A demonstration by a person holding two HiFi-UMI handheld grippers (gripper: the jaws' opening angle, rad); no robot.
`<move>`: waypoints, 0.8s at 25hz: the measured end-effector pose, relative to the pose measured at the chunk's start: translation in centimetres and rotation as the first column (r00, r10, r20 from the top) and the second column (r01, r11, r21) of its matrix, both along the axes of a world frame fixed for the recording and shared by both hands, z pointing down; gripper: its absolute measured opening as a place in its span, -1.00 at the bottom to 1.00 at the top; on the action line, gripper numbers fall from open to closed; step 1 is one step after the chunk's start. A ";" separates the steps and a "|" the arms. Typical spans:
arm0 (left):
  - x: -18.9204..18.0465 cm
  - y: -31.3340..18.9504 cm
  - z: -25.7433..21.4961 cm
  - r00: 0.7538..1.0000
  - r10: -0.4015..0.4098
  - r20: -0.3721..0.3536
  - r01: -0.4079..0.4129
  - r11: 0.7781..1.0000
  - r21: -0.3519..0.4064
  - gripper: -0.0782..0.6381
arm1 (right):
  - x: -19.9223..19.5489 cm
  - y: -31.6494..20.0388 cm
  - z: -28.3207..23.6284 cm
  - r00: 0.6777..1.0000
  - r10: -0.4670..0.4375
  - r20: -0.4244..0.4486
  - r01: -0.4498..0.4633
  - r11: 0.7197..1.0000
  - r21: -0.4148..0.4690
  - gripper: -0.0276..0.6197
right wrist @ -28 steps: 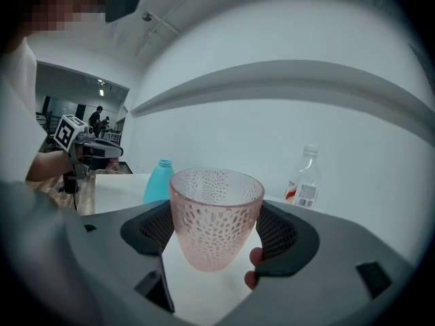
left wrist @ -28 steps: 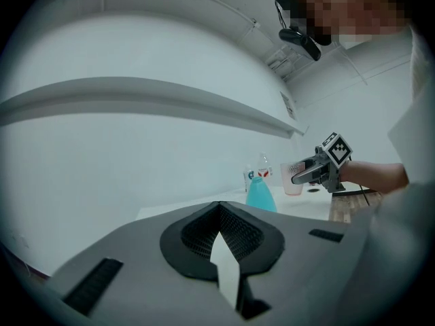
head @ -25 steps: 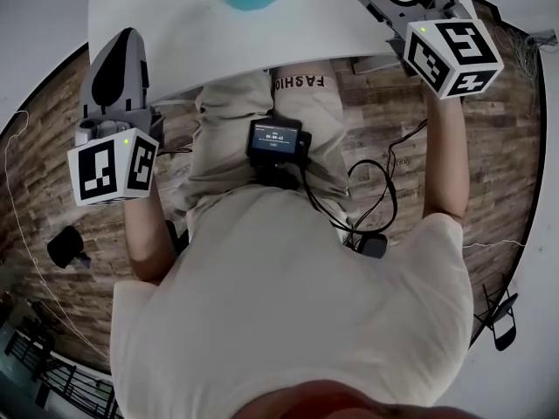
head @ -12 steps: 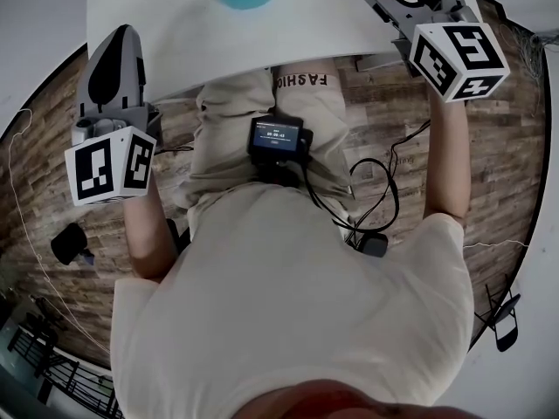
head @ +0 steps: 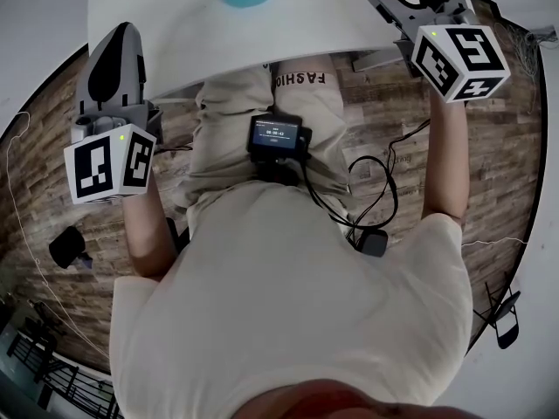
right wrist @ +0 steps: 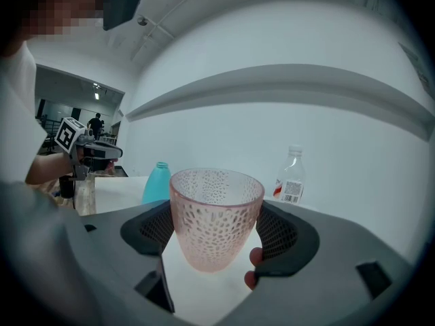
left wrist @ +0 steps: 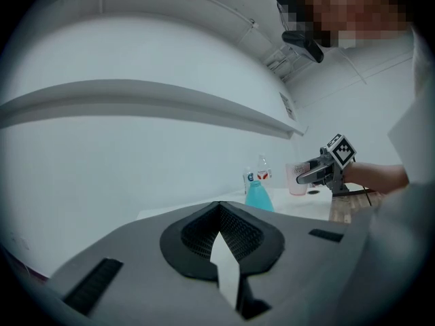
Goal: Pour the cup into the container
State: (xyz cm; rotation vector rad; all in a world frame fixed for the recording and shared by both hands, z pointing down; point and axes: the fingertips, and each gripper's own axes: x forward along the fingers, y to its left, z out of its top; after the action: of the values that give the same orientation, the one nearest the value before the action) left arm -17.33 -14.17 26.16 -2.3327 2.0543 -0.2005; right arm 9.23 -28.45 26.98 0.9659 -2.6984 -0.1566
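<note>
**Cup's in the grip, pour not started**

The right gripper (right wrist: 217, 236) is closed snug on the sides of the pink dimpled cup (right wrist: 216, 202). The cup is upright and looks to be standing by the right end of the worktop's (head: 175, 24) near edge, I'd guess ready to lift. Can't see anything in it. The left gripper (left wrist: 219, 223) is closed and empty over the left near corner, out of the way. The teal bottle (right wrist: 158, 184), probably the container, sits mid-worktop. A clear bottle (right wrist: 290, 178) is on there too.
</note>
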 end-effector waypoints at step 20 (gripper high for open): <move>-1.8 1.5 -2.3 1.000 0.000 -0.022 0.002 0.998 0.068 -0.75 | -1.4 0.9 -0.9 0.999 0.017 -0.042 -0.015 0.999 0.039 0.23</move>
State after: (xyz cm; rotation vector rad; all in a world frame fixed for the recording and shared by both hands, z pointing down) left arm -19.16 -12.70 23.89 -2.3047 2.0380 -0.1044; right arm 7.87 -27.54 26.09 0.9840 -2.6573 -0.2244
